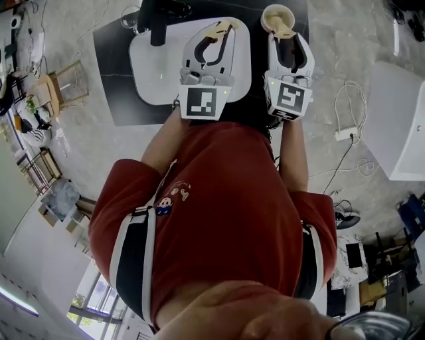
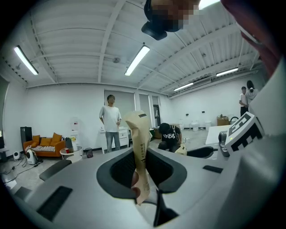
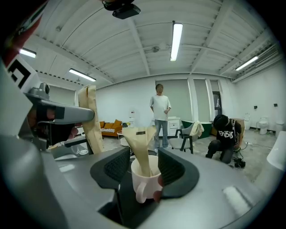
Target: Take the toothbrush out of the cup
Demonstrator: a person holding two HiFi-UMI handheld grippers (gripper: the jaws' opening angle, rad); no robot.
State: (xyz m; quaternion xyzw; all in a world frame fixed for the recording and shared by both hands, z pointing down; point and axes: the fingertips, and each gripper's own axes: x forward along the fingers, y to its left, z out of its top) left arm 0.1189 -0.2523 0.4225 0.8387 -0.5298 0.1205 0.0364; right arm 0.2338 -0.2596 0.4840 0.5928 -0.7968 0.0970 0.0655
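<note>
My left gripper (image 1: 216, 34) (image 2: 142, 165) is shut on a tan paper-wrapped toothbrush (image 1: 224, 26) (image 2: 138, 134), which stands upright between its pads; the same packet (image 3: 91, 118) shows at the left of the right gripper view. A white cup (image 1: 273, 13) (image 3: 145, 181) with a handle stands on the black surface (image 1: 113, 99). A second tan packet (image 1: 284, 30) (image 3: 140, 147) leans out of it. My right gripper (image 1: 287, 38) (image 3: 145, 167) is open wide, and the cup sits between its jaws, close to both pads.
A white rounded board (image 1: 153, 66) lies on the black surface left of the cup, with a black object (image 1: 159, 20) at its far edge. One person (image 3: 160, 112) stands and another (image 3: 225, 136) crouches beyond. A chair (image 3: 190, 136) is behind the cup. A white table (image 1: 398, 126) and cables (image 1: 345, 133) are to the right.
</note>
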